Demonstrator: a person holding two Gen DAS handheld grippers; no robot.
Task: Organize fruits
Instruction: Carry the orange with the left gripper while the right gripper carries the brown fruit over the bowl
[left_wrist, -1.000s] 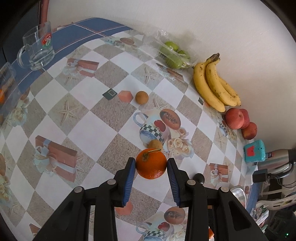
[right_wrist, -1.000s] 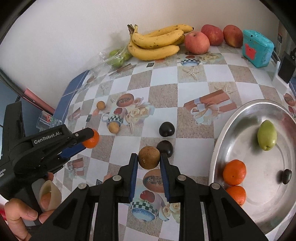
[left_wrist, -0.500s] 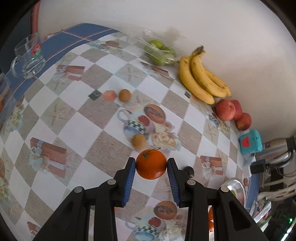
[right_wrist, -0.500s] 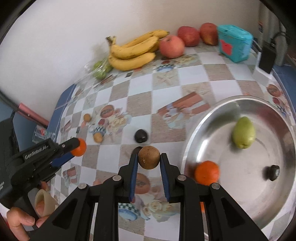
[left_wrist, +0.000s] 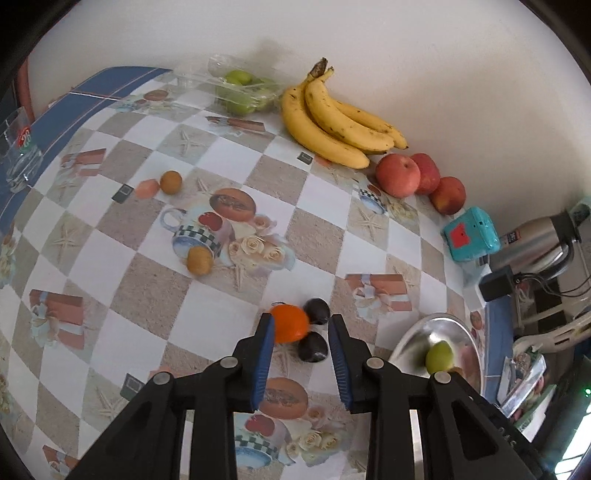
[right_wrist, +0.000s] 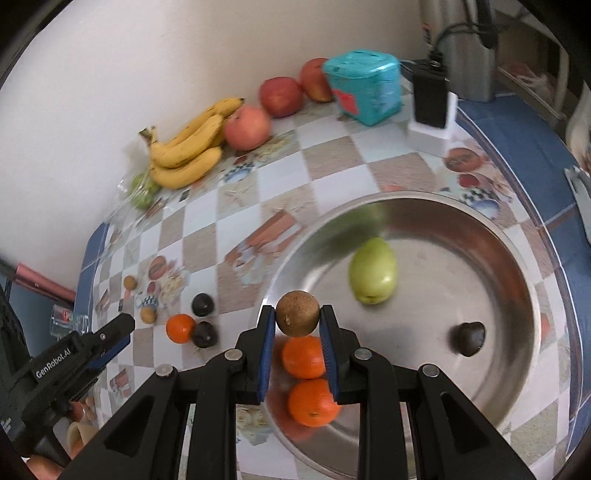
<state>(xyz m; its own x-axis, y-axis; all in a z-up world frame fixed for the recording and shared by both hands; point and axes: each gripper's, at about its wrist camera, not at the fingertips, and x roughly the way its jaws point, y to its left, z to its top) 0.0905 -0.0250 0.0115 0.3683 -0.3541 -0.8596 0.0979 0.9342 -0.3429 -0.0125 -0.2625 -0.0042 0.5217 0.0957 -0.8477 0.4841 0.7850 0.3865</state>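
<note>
My left gripper (left_wrist: 301, 334) is open; the orange (left_wrist: 289, 322) lies loose between its fingers, touching the left pad, next to two dark fruits (left_wrist: 316, 311) on the tablecloth. In the right wrist view that orange (right_wrist: 180, 328) rests beside the dark fruits (right_wrist: 203, 334), off the left gripper's tip (right_wrist: 122, 325). My right gripper (right_wrist: 297, 317) is shut on a brown kiwi-like fruit (right_wrist: 297, 312), held over the near rim of the steel plate (right_wrist: 517, 280). The plate holds a green pear (right_wrist: 373, 275), two oranges (right_wrist: 303, 356) and a dark fruit (right_wrist: 468, 338).
Bananas (left_wrist: 336, 122), red apples (left_wrist: 398, 175) and a bag of green fruit (left_wrist: 242, 90) line the wall. Two small brown fruits (left_wrist: 199, 260) lie on the tablecloth. A teal box (right_wrist: 364, 86), a charger (right_wrist: 430, 110) and a kettle stand at the far right. A glass mug (left_wrist: 18, 155) stands far left.
The left gripper swung right toward the plate and opened, letting the orange go by the dark fruits. The right gripper carried the brown fruit over the plate's rim.
</note>
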